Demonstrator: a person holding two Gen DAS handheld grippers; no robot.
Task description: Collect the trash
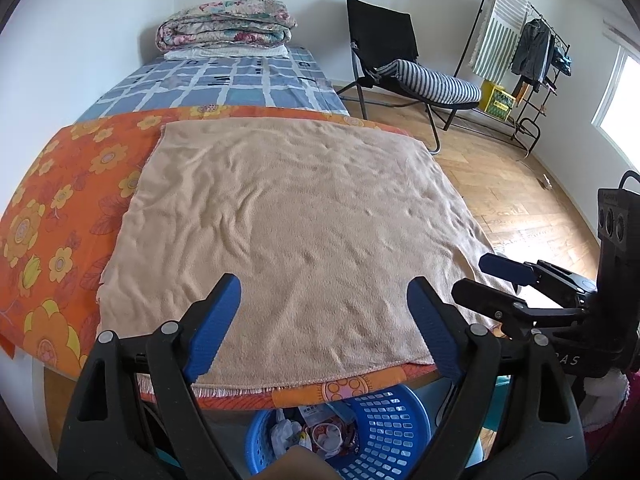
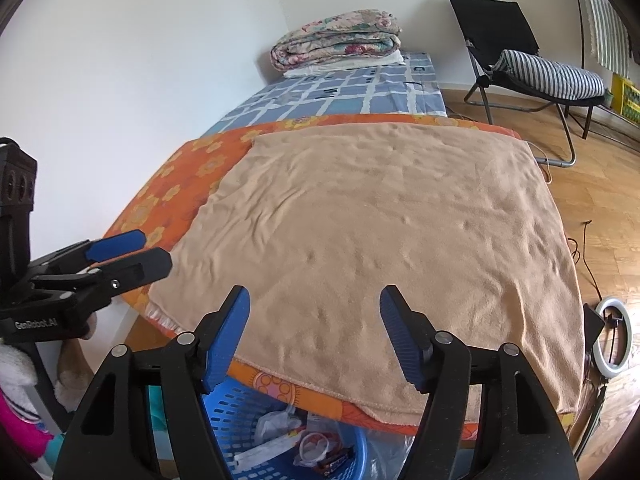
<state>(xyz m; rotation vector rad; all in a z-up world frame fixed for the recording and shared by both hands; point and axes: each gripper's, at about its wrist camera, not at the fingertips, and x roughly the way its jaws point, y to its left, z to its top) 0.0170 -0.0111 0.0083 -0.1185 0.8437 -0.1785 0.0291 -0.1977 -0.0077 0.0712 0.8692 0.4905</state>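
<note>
A blue plastic basket [image 1: 384, 420] stands on the floor below the near table edge, holding wrappers and crumpled white trash [image 1: 320, 432]. It also shows in the right wrist view [image 2: 240, 412] with its trash [image 2: 296, 436]. My left gripper [image 1: 324, 292] is open and empty, above the near edge of a tan towel [image 1: 296, 232]. My right gripper [image 2: 314, 300] is open and empty over the same towel [image 2: 380, 240]. Each gripper shows in the other's view, the right one [image 1: 480, 276] and the left one [image 2: 156, 252].
The towel lies on an orange flowered cloth [image 1: 60, 208] covering a table. Behind is a bed with a blue checked sheet [image 1: 240, 80] and folded quilt [image 1: 228, 28]. A black chair [image 1: 400, 64], clothes rack [image 1: 532, 52] and ring light [image 2: 612, 336] stand on the wooden floor.
</note>
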